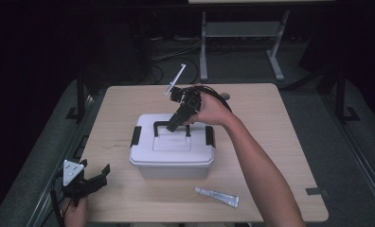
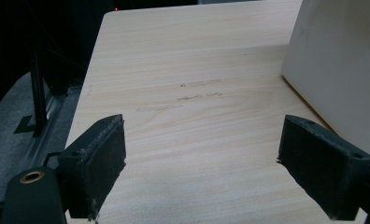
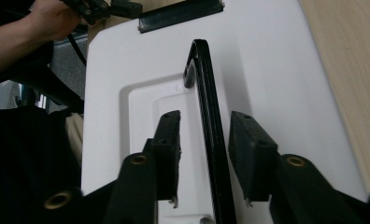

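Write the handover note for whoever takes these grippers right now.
Right gripper: over the box, jaws either side of the raised black handle, pads not yet pressing it.
Left gripper: open, nothing in it, at the table's near left corner beside the box.
Box: mid-table, lid on, both side latches look shut.
Tube: lying in front of the box, untouched.
Done: handle straddled.
Left: probably close on the handle and lift.

Light wood table (image 1: 280, 142) is the landmark. Small tube (image 1: 217, 196), silver w/ white cap end, lies flat on it near the front edge, right of centre. Small round item (image 1: 225, 96) at the table's far edge, too small to tell what, maybe a cap. Behind the table: metal stand (image 1: 242, 33) w/ two legs, cables (image 1: 171, 52) on dark floor beside it.
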`<state>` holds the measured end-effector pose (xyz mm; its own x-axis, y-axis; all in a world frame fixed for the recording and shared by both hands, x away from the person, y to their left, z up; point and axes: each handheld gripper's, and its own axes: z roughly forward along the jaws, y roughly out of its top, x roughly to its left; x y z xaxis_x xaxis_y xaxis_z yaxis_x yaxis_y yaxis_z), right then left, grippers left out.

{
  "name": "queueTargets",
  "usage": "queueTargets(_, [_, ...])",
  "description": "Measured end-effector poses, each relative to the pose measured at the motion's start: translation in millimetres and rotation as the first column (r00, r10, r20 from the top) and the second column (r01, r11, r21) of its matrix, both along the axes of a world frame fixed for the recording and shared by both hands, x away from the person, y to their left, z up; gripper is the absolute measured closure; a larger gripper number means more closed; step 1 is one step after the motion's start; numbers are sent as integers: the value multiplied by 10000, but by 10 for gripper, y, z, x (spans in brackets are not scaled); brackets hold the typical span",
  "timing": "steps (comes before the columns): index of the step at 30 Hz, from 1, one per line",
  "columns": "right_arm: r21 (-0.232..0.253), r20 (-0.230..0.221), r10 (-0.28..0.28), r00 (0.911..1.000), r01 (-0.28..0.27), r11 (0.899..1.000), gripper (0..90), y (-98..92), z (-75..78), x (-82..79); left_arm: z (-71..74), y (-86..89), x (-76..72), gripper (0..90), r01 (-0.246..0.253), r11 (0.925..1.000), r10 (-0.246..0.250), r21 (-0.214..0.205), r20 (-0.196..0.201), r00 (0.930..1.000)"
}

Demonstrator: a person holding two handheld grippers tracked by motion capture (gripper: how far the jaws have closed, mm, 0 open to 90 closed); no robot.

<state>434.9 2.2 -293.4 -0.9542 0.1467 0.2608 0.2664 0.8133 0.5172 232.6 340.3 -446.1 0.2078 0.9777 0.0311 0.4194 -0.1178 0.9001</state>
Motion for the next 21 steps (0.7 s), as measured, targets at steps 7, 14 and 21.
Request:
queueTargets(7, [-97,61,146,9999,-145,9998,770,18,-5,-1,4,12,-3,140,-55,10000,55,-75,21,10000])
queueTargets(14, [-66,78,418,9991,-417,9991,820,24,12,-25,3,13,-3,140,-46,10000,46,-58,-6,10000])
queueTargets(21, [-57,225,647,9977,-646,9979,827,27,24,-39,4,21,-5,140,-62,10000,62,-74,37,10000])
